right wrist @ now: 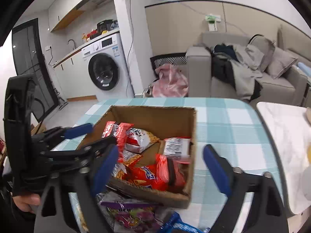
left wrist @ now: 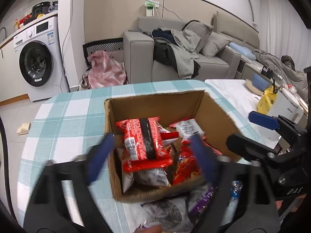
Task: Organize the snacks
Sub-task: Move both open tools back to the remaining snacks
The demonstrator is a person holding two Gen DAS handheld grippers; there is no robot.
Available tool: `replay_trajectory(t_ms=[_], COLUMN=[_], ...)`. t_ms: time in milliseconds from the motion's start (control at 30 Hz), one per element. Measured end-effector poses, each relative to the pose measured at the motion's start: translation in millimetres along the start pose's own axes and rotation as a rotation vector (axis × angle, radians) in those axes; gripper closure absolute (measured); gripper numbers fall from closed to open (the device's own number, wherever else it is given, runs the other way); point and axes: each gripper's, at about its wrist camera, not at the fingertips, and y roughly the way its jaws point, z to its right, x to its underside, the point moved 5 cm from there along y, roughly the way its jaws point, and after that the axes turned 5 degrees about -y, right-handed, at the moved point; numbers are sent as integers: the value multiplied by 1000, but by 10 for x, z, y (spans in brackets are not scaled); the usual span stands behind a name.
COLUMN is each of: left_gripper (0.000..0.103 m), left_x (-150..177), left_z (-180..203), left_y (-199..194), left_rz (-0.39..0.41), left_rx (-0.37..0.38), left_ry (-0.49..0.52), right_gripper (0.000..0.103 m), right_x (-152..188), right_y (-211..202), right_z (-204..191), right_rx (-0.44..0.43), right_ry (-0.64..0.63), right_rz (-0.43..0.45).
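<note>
Both my tongs stand wide and hold nothing. The left gripper [left wrist: 149,153] hangs over the cardboard box [left wrist: 213,104] of snacks; loose packets [right wrist: 132,213] lie on the tablecloth just beneath the right gripper [right wrist: 161,167], nearer me than the box.

The letters "DAS" stand in pale print on the black body of the right gripper [left wrist: 258,132], seen from the left wrist. Print on the snack packets and the washing machine's labels is too blurred to read.
</note>
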Motion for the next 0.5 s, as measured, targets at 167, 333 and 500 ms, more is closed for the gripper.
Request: replay_trajectory(t_ms=[167,333,500], left_gripper=[1,1,1], left_x=[70,225,449], left_z=[6,-89,-211], left_y=[-359,-682,-912], left_rz=[21,34,24], left_rx=[-34,-63,-85], left_ry=[-1,-14,-18], right_gripper=[0,0,0], right_x=[55,152,321], right_y=[-294,-552,-640], right_z=[76,72,91], right_rx=[-5,35,31], right_ry=[24,-22,-3], right_rz=[-9,4,-42])
